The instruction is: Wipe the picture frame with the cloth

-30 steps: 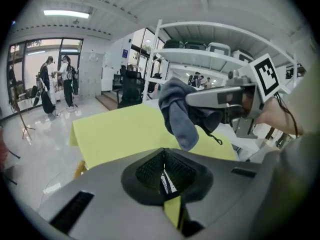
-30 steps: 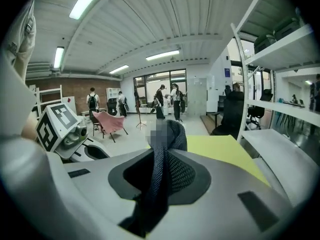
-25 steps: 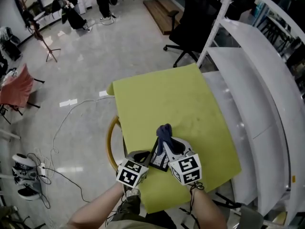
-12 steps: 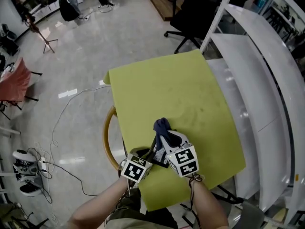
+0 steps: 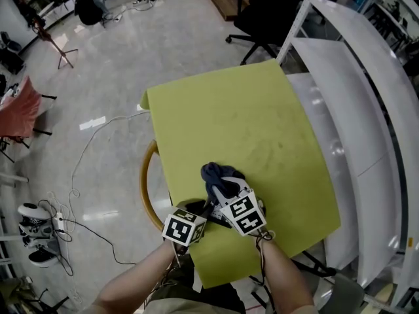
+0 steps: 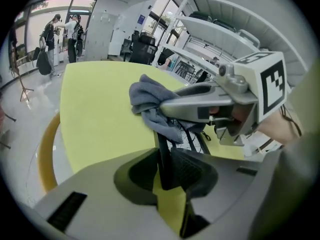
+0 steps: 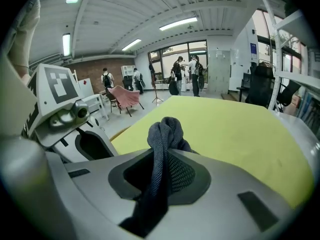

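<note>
At the near edge of the yellow-green table (image 5: 229, 123), my left gripper (image 5: 200, 216) is shut on a thin black picture frame (image 5: 219, 220). In the left gripper view the frame (image 6: 163, 156) stands on edge between the jaws of the left gripper (image 6: 162, 170), and a bicycle-wheel print shows on its face. My right gripper (image 5: 219, 187) is shut on a dark blue-grey cloth (image 5: 215, 174). A bunch of the cloth (image 7: 164, 131) sticks out past the jaws of the right gripper (image 7: 161, 174). The cloth (image 6: 150, 104) lies against the frame's upper part.
A round wooden chair rim (image 5: 149, 188) pokes out under the table's left side. White curved shelving (image 5: 353, 110) runs along the right. A black office chair (image 5: 262, 12) stands beyond the table. Cables (image 5: 78, 175) and shoes (image 5: 33, 234) lie on the floor at left.
My right gripper has moved left and slightly away from me with the cloth, across the top of the frame. The left gripper has held the frame almost still.
</note>
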Demonstrator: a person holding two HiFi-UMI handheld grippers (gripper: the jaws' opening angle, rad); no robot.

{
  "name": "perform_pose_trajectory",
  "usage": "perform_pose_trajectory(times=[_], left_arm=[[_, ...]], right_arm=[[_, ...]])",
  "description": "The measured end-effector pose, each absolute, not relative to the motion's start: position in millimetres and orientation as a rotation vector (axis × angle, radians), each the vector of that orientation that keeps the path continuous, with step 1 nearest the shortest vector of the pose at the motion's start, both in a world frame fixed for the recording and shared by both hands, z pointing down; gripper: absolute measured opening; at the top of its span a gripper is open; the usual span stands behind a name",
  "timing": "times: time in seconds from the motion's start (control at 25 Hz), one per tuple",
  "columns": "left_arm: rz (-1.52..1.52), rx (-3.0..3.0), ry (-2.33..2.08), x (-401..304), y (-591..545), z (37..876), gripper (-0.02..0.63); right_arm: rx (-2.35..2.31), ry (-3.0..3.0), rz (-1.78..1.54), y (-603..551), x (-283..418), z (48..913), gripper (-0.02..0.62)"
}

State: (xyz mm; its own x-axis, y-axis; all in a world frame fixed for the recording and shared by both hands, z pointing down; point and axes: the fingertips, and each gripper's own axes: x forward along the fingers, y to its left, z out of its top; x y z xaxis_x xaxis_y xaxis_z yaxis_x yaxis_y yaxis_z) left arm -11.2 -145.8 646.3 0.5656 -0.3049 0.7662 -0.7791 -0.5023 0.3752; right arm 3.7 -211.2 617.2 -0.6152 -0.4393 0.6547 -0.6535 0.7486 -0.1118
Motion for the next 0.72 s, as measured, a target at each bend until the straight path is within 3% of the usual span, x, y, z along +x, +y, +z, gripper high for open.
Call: perform_pose_trajectory(times=[0.72], left_arm=[[0.810, 2.065, -0.870, -13, -148, 648, 0.087]], right_arm=[[1.095, -2.053, 0.542, -192, 126, 621, 0.067]])
